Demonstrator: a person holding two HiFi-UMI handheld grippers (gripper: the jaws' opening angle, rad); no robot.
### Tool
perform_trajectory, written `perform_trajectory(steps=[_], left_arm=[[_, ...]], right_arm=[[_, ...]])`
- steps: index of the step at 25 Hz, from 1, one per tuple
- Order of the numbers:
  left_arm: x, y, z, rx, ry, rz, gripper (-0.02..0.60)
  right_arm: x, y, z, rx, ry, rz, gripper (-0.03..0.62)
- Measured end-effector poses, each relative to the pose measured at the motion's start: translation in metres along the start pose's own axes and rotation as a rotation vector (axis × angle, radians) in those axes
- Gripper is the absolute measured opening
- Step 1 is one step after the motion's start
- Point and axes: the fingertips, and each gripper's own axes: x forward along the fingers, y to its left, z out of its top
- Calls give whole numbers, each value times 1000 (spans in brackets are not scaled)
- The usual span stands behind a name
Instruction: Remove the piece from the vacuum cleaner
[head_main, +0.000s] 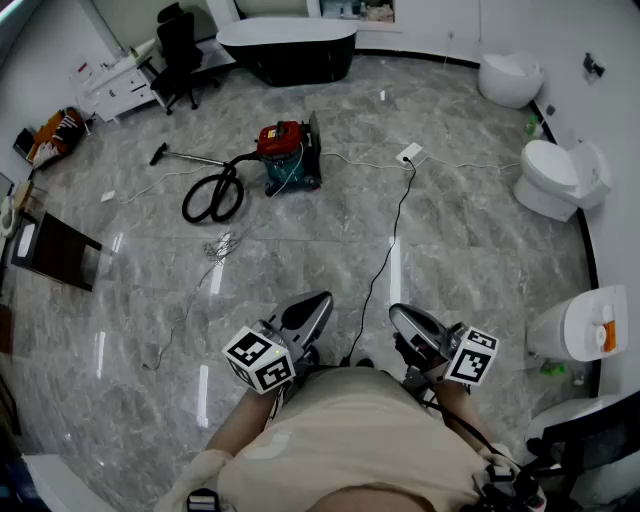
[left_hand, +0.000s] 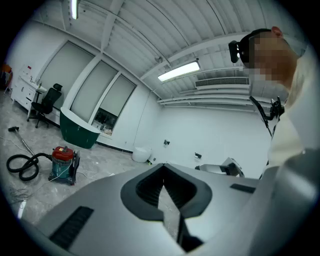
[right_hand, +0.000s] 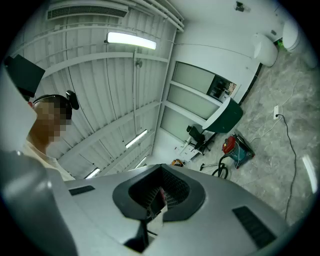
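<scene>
Now | vac (head_main: 287, 155) far off, untouched | L gripper (head_main: 322, 298) & R gripper (head_main: 395, 312) both closed, seemingly empty | approach first, open jaws only near hose (head_main: 213, 196), pull straight.

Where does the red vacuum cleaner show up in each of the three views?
Head view: the vacuum cleaner stands on the floor in the upper middle, just left of centre.
Left gripper view: it is at the far left, low, on the floor.
Right gripper view: it is small, right of centre.
Shared landmark: the dark bathtub stands beyond it in all three.
</scene>
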Motion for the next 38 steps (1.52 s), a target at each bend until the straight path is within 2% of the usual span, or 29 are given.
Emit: perform_trajectory(steps=[7,13,19,25,30,33,38], left_arm=[[5,-10,-9,30,47,-7,3],[3,-4,-17,75,87,56,2],[14,-1,-23,87,129,54,2],[9,15,-16,84,132,1,3],[17,36,-3,29,126,-84,3],[14,65,11,50,146,-127,3],[10,126,29,70,147,-182,3]], right_arm=[[-10,-4,-3,34,-12,-17,2],[-2,-9,-11,84,12,30,2],[-4,-15,-4,145,12,25,2],[16,-21,-11,173,9,7,2],[35,-20,0,168,-34,-43,2],[61,-28,2,182,-90,-87,2],[111,-43,-3,171,-104,-147,2]])
